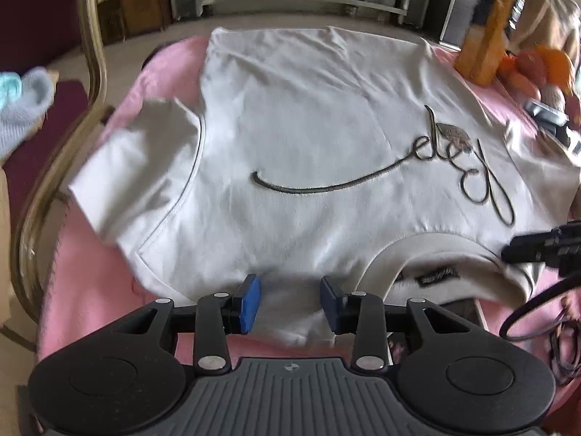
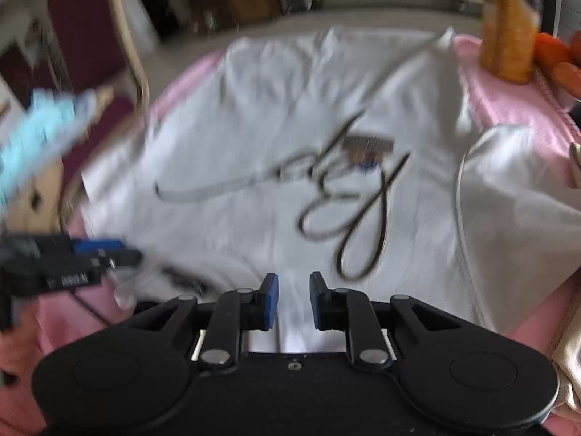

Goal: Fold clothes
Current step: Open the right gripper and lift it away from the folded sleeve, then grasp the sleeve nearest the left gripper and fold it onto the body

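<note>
A white T-shirt [image 1: 308,127] with dark script lettering [image 1: 472,167] lies spread face up on a pink cover [image 1: 90,290], its collar [image 1: 417,250] toward me. My left gripper [image 1: 290,303] is open at the shirt's near shoulder edge, left of the collar, with fabric lying between the blue pads [image 1: 250,303]. The right wrist view is blurred. There the right gripper [image 2: 294,299] stands open with a narrower gap over the T-shirt [image 2: 290,109] at its other shoulder edge. Each gripper shows at the edge of the other's view: the right gripper [image 1: 544,247], the left gripper [image 2: 72,258].
An orange plush toy [image 1: 490,36] and other orange things stand at the far right corner. A chair frame [image 1: 90,54] with a light blue knit [image 1: 21,109] is on the left. A black cable [image 1: 526,312] loops near the collar. Shelves stand behind.
</note>
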Tool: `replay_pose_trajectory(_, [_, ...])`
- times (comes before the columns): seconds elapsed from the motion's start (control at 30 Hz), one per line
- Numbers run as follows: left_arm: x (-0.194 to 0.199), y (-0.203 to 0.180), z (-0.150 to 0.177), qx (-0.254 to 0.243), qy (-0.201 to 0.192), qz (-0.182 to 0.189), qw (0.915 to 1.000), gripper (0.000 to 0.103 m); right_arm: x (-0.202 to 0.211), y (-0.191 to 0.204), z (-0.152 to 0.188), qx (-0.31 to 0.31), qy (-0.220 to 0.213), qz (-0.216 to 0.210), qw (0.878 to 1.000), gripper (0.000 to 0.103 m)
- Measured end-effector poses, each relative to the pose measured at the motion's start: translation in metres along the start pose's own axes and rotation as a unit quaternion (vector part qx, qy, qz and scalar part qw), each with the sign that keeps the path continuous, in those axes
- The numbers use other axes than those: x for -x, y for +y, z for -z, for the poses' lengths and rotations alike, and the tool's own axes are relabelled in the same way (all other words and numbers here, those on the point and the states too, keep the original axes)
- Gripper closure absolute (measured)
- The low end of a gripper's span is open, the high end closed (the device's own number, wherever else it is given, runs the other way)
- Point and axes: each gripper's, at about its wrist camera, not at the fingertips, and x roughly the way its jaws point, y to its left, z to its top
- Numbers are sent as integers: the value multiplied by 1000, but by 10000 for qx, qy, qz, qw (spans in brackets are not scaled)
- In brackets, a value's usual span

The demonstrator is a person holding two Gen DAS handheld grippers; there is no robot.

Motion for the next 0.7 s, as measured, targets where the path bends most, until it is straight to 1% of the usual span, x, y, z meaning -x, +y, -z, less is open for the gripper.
replay_pose_trajectory(0.1, [2,-5,5,-157,183,-79,9997,66,-1,4,10,260,326,151,9990,84])
replay_pose_trajectory(0.17, [7,-7,8,-196,302,-122,9993,66,5,4,17,360,442,205,9982,85])
replay_pose_trajectory(0.2, [10,-5,9,-172,343,-120,9992,67,8,3,19,326,451,218,9982,85])
replay_pose_trajectory(0.27, [19,3,7,-48,304,-52,9995,67,20,-3,19,68,236,223,9994,85])
replay_pose_trajectory(0.33, [31,16,1,132,190,-2,9997,66,41,-11,12,-288,-211,85,9993,84])
replay_pose_trajectory(0.4, [42,36,-14,421,-50,-65,9991,64,66,-17,-3,-628,-823,-115,9946,83])
replay_pose_trajectory(0.43, [48,46,-22,576,-167,-100,9982,63,77,-17,-10,-723,-1103,-135,9912,80])
replay_pose_trajectory(0.47, [51,60,-30,786,-249,-98,9965,60,88,-16,-18,-794,-1413,-166,9866,75])
replay_pose_trajectory(0.5, [54,75,-38,998,-331,-95,9944,59,98,-14,-26,-868,-1714,-209,9811,71])
replay_pose_trajectory(0.53, [57,89,-46,1208,-413,-92,9918,59,105,-12,-33,-958,-1992,-294,9748,64])
replay_pose_trajectory(0.6, [56,119,-60,1655,-464,-34,9851,59,119,-8,-49,-1136,-2525,-473,9597,63])
replay_pose_trajectory(0.7, [49,159,-77,2251,-489,87,9731,60,127,-4,-74,-1350,-3056,-806,9391,62])
